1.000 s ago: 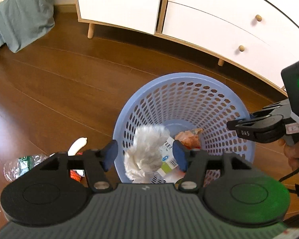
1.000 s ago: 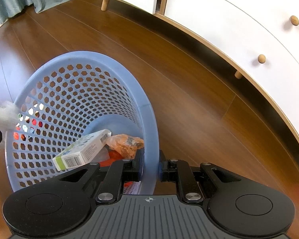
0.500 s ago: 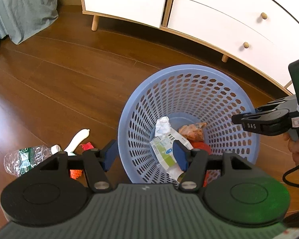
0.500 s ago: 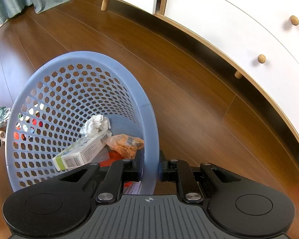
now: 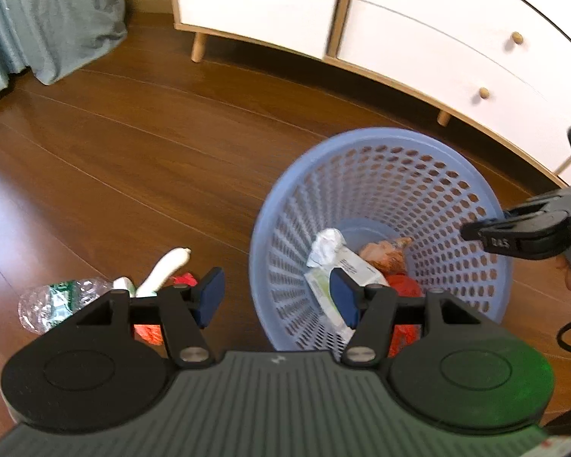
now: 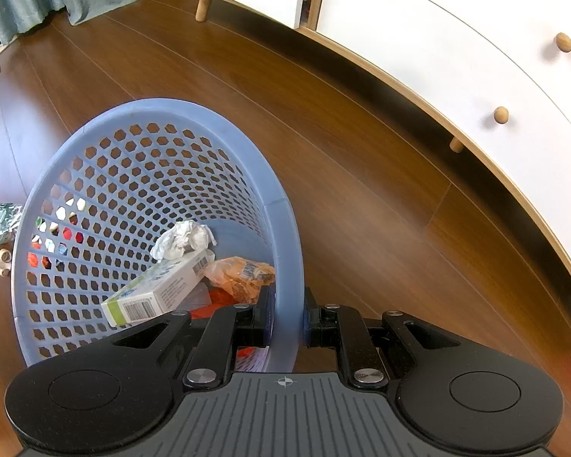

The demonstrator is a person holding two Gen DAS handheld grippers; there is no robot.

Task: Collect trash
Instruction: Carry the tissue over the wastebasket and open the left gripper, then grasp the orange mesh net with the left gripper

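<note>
Basket (image 6: 285,236) smooth perforated plastic; floor (image 5: 141,144) glossy wood; tissue (image 6: 184,242) crumpled paper; bottle (image 5: 53,301) clear crinkled plastic.

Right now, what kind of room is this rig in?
Probably a bedroom or living room in a home. It has a wood plank floor, a white dresser with round wooden knobs and short legs, and teal fabric draping to the floor, likely a bedspread or curtain.

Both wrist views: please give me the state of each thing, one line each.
Left gripper: jaws open, empty.
Right gripper: jaws shut on basket rim.
Basket: tilted, holds trash.
Crumpled paper: inside basket.
Carton: inside basket.
Plastic bottle: crushed, on floor.
</note>
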